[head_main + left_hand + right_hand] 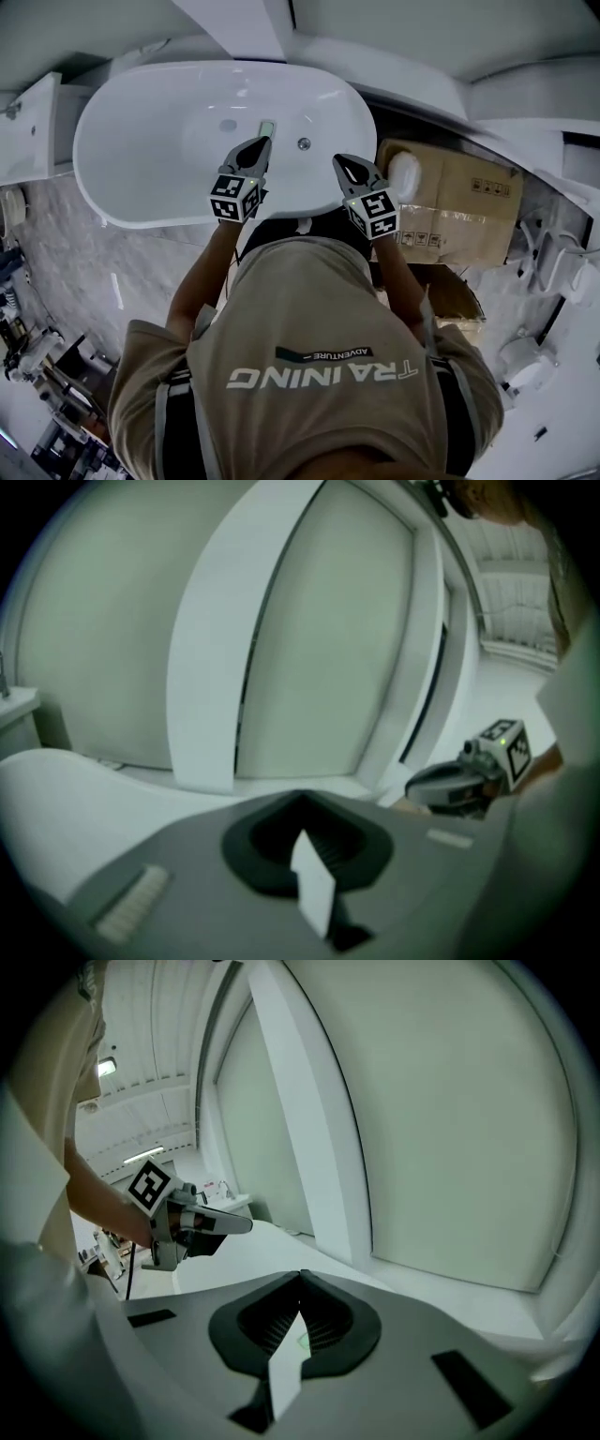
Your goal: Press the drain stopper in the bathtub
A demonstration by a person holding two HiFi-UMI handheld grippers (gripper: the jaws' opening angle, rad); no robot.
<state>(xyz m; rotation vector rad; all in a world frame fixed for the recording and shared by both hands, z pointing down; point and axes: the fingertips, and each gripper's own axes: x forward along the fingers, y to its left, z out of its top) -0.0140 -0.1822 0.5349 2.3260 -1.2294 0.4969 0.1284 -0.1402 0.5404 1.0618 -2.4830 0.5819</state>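
The white oval bathtub [141,178] lies ahead of me in the head view. A small round drain stopper [228,125] sits in its floor, with a rectangular fitting [267,128] and a chrome knob [304,143] toward the near rim. My left gripper [259,143] hovers over the near rim, just short of the rectangular fitting, jaws shut on nothing. My right gripper [340,161] is held beside the tub's right end, also shut and empty. Each gripper view shows closed jaws, left gripper [302,801] and right gripper [300,1277], pointing at pale wall panels. The stopper is hidden there.
A cardboard box [464,202] with a white round object [405,172] on it stands right of the tub. A white cabinet [28,127] flanks the tub's left end. White fixtures [530,361] sit on the marble floor at right. The person's torso [319,375] fills the foreground.
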